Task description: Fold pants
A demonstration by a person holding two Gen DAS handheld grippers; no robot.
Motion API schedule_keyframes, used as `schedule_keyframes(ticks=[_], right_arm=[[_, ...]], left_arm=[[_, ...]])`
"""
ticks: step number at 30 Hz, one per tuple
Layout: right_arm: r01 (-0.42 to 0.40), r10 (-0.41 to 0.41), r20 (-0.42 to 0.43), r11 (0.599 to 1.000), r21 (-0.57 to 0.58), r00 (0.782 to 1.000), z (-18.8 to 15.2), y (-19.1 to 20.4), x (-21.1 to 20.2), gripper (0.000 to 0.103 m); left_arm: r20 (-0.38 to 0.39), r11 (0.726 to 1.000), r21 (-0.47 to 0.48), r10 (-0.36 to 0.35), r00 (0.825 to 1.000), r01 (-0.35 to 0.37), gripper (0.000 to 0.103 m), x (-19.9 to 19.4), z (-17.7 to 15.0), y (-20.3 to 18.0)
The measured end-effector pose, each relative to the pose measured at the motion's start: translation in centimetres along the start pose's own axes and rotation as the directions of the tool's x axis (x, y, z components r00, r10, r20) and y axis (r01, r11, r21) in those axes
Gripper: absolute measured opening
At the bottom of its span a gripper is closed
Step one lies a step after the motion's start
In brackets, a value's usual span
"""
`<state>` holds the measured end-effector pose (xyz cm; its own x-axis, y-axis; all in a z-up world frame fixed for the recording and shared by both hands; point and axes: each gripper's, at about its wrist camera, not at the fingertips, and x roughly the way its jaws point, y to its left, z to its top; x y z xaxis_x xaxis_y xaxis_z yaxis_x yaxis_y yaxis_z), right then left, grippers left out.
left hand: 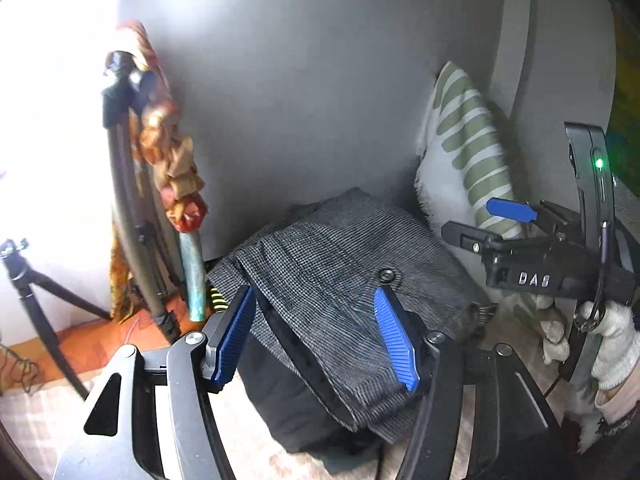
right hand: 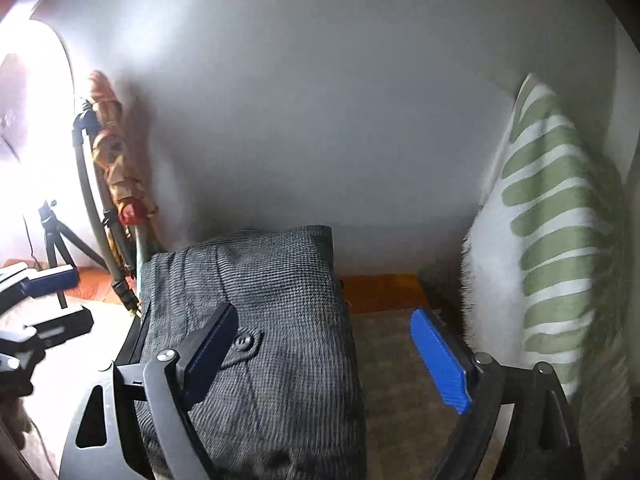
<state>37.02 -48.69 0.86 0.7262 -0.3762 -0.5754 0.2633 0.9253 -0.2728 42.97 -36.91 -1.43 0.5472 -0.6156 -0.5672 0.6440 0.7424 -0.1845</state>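
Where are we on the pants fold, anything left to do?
Done: the grey pants lie as a compact folded stack near the wall, button pocket on top. In hand: nothing; left gripper and right gripper are both open, fingers clear of the cloth. Left: probably just backing away; the stack's lower layers look slightly uneven.

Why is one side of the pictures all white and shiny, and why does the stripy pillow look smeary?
Left wrist view: bright light from the left washes out that edge beside the tripod. Right wrist view: the same glare whitens the left edge, the striped pillow is smeared by motion blur, and the gray pants look fairly sharp.
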Motion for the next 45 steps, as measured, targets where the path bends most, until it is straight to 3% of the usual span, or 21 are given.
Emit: schedule_keyframes(ticks=[4,10,12,22,34,45], right_arm=[[0.001,-0.001,0.034,1.0,0.004,0.999,-0.1,1.2,-3.8,0.1],[-0.024,0.022,0.07,0.999,0.029,0.997,-1.2,3.3,-8.6,0.103],[-0.035,0.032,0.079,0.999,0.037,0.996,-2.0,4.3,-10.5,0.103],[-0.063,0.057,0.109,0.997,0.054,0.992,-6.7,9.0,-17.3,0.103],[0.002,-0.006,0.078,0.999,0.041,0.997,-13.9,14.9,-20.7,0.103],[0.014,-0.024,0.078,0.992,0.127,0.997,-18.0,15.3,-21.7,0.103]], left_arm=[[0.047,1.0,-0.021,-0.01,0.999,0.011,0.064,-3.6,-0.3,-0.3],[0.071,1.0,0.02,-0.001,0.997,0.0,0.066,-8.6,-1.5,-0.8],[0.084,0.999,0.04,0.007,0.996,-0.01,0.072,-10.4,-2.1,-0.8],[0.096,0.998,0.059,0.014,0.995,-0.019,0.08,-17.8,-7.6,-0.6],[0.086,1.0,0.019,0.011,0.996,-0.013,0.081,-22.3,-14.7,0.0],[0.091,0.998,0.006,0.059,0.994,-0.06,0.081,-23.9,-17.3,0.2]])
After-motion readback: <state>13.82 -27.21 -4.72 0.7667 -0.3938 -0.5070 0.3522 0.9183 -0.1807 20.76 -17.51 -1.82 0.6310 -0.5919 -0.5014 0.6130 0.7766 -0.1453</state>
